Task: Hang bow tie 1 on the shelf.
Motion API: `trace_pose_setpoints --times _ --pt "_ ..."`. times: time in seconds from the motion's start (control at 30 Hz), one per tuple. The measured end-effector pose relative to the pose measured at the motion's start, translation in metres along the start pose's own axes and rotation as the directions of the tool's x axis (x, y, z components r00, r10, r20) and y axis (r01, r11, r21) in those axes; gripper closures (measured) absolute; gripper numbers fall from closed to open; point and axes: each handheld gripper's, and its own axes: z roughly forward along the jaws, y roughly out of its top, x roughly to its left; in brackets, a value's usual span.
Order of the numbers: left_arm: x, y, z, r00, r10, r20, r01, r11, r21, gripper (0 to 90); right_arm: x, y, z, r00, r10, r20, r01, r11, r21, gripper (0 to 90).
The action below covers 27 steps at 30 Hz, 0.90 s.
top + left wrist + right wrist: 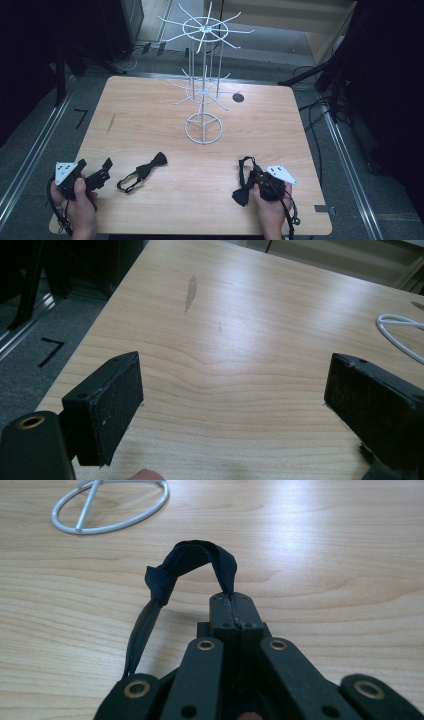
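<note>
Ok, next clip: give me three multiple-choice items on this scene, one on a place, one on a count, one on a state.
1. Where does the white wire rack stand?
A. table's far middle
B. near left corner
C. on the floor

2. How many bow ties are there?
A. one
B. two
C. four

3. How is the right gripper?
A. wide open
B. shut on nothing
C. shut on a bow tie

Answers:
1 A, its ring base rests on the table beyond the ties.
2 B, a loose bow tie and the held bow tie.
3 C, fabric is pinched between closed jaws.
</note>
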Motion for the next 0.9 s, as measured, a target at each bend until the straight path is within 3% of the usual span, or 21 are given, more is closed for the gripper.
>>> trace_pose_setpoints --times 0.23,0.5,0.63,0.8,0.9 --pt "0.000 0.000 0.000 1.0000 0.008 0.005 -0.008 1.0000 0.003 9.6 0.007 0.002 -0.006 0.9978 -0.061 0.024 0.062 0.997 -0.037 90.0" --pt "-0.001 0.000 0.000 0.9999 0.011 0.001 -0.011 0.9999 0.002 9.6 0.013 0.017 -0.020 0.9926 -0.116 -0.036 0.113 0.990 -0.089 90.0" --pt "-0.001 0.000 0.000 0.9998 0.019 0.009 -0.019 0.9998 0.007 9.6 0.018 0.022 -0.022 0.9852 -0.167 -0.038 0.162 0.980 -0.116 90.0" --pt "0.000 0.000 0.000 0.9997 0.022 0.012 -0.022 0.9998 0.005 9.6 0.020 0.030 -0.027 0.9869 -0.149 -0.063 0.138 0.979 -0.153 90.0" --pt "-0.001 0.000 -0.001 0.9994 0.026 0.023 -0.026 0.9996 -0.004 9.6 0.022 0.034 -0.030 0.9818 -0.155 -0.109 0.135 0.975 -0.174 90.0"
